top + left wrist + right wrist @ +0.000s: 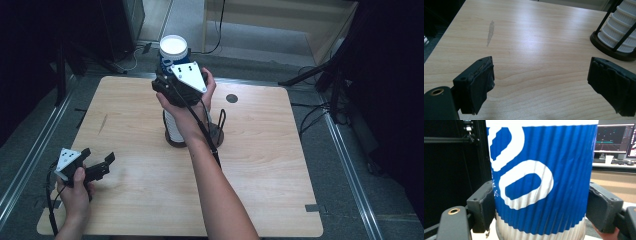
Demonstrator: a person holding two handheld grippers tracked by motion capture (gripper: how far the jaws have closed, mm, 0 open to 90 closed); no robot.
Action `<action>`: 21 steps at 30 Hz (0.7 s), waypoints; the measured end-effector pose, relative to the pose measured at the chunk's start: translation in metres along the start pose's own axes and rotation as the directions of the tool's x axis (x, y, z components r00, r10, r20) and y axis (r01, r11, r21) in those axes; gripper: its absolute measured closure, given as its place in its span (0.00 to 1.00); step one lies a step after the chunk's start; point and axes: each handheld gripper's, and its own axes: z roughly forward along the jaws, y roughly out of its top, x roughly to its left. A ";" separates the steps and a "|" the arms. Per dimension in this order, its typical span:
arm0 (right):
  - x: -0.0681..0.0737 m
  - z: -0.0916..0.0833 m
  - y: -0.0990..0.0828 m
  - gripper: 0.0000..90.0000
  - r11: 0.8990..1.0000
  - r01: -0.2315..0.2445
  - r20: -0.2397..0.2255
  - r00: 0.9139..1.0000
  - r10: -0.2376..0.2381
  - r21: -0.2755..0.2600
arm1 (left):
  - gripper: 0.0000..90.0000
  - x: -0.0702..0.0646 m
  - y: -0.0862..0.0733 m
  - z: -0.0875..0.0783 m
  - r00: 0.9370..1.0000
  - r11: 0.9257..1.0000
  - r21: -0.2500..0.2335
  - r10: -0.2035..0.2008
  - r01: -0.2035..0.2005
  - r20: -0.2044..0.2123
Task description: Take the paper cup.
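Lifting top blue cup [541,180] off stack [172,127] in holder [218,135], right gripper [172,62] clamped on it; left gripper [102,165], jaws apart, idle left of holder. Next: clear stack fully.

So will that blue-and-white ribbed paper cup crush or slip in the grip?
The blue-and-white ribbed paper cup is probably light and thin-walled, so hard squeezing may dent it. Its corrugated sleeve likely helps the right gripper fingers hold without slipping.
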 end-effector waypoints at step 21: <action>0.005 -0.010 0.024 0.22 0.992 -0.023 -0.034 0.999 0.019 -0.124 | 0.09 0.000 0.000 0.000 1.000 1.000 -0.001 -0.001 0.001 -0.001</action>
